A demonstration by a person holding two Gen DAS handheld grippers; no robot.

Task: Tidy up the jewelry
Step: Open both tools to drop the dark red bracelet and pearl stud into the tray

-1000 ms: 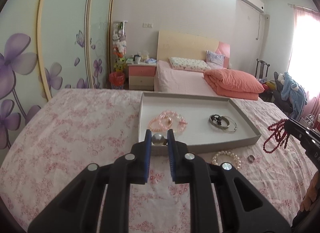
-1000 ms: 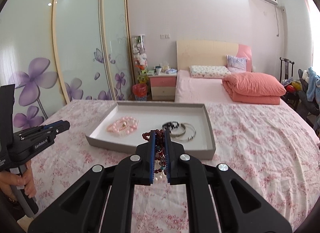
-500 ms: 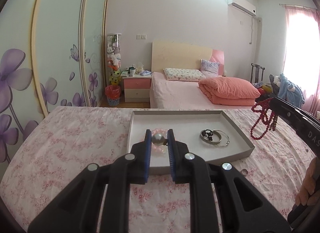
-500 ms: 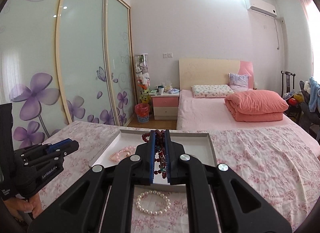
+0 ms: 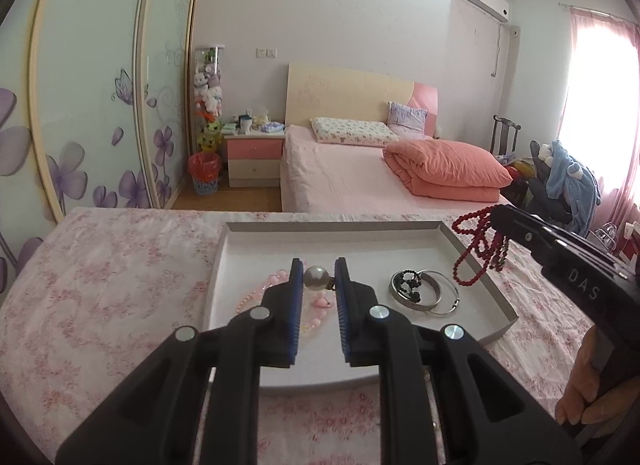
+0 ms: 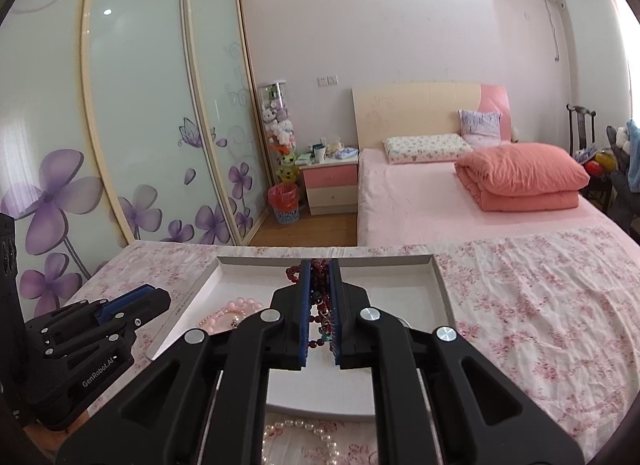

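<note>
My left gripper (image 5: 318,273) is shut on a large pearl bead (image 5: 316,279) and holds it above the grey tray (image 5: 332,227). In the tray lie a pink bead bracelet (image 5: 272,285) and silver bangles with a black bead piece (image 5: 424,293). My right gripper (image 6: 320,271) is shut on a dark red bead necklace (image 6: 320,305) that hangs over the tray (image 6: 436,277); it shows at the right of the left wrist view (image 5: 478,253). A white pearl bracelet (image 6: 296,431) lies on the floral cloth in front of the tray.
The tray sits on a table covered with a pink floral cloth (image 5: 100,285). Behind it are a pink bed (image 5: 360,177), a nightstand (image 5: 254,159) and sliding wardrobe doors (image 6: 140,105). The left gripper's body (image 6: 84,345) is at the left of the right wrist view.
Both grippers have moved forward over the tray, each still holding its piece. The red necklace now hangs above the tray's right part; the pearl bracelet has dropped to the bottom of the right view.
</note>
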